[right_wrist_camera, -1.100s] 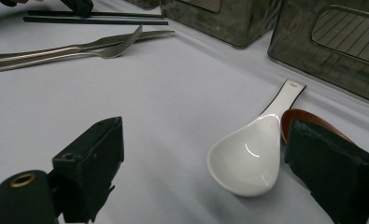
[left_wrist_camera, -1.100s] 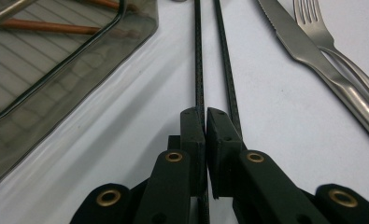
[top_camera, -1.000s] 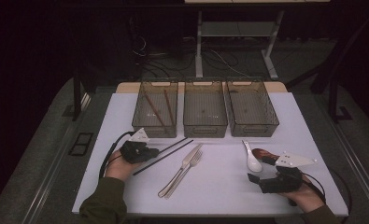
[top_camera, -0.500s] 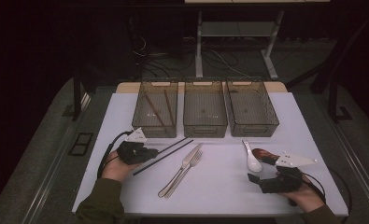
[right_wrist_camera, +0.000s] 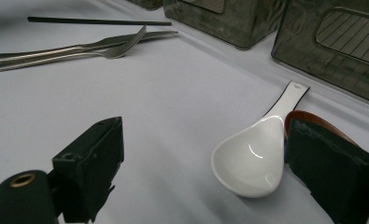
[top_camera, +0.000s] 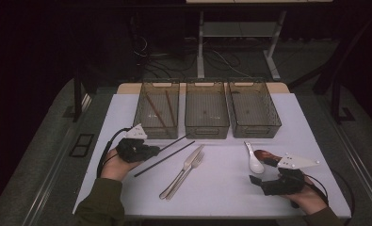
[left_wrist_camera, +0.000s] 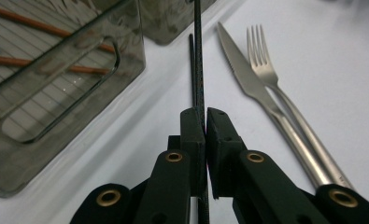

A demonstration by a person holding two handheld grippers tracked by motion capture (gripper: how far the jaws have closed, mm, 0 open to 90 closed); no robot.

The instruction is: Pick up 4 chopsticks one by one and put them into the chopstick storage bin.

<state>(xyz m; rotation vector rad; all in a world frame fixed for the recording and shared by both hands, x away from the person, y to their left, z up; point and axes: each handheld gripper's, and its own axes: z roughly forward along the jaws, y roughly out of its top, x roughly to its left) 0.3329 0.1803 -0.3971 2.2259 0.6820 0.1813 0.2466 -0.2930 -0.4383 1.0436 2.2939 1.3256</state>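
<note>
On the far left of the counter (top_camera: pixel 127 207) my left hand-held gripper (top_camera: pixel 151 151) has its jaws pinched on one black chopstick (left_wrist_camera: pixel 199 70), which runs straight out from between the pads in the left gripper view. Its partner, the second black chopstick (top_camera: pixel 165 158), lies flat on the counter just beside it. Just beyond sits the left bin (top_camera: pixel 157 111), with two brown chopsticks (top_camera: pixel 161 110) already lying in it; I judge the held stick belongs there too.

The risk I see here: the grip is near one end of a long, thin stick, so the free end could swing or pivot in the pads and catch the bin's near wall (left_wrist_camera: pixel 65 88) on the way in. A glancing knock could also shove the bin or flick the stick loose onto the counter.

Moving right, the knife (top_camera: pixel 182 169) and fork (top_camera: pixel 187 173) lie touching side by side, close enough to the loose chopstick that a low sweep could drag them. The middle bin (top_camera: pixel 206 111) and right bin (top_camera: pixel 253 109) look empty.

At the right, my right hand-held gripper (top_camera: pixel 268 182) rests with its jaws spread wide, holding nothing. The white spoon (right_wrist_camera: pixel 254 156) lies just beside one jaw, a brown spoon (right_wrist_camera: pixel 313 122) partly hidden behind that jaw; a careless nudge would skid them.
</note>
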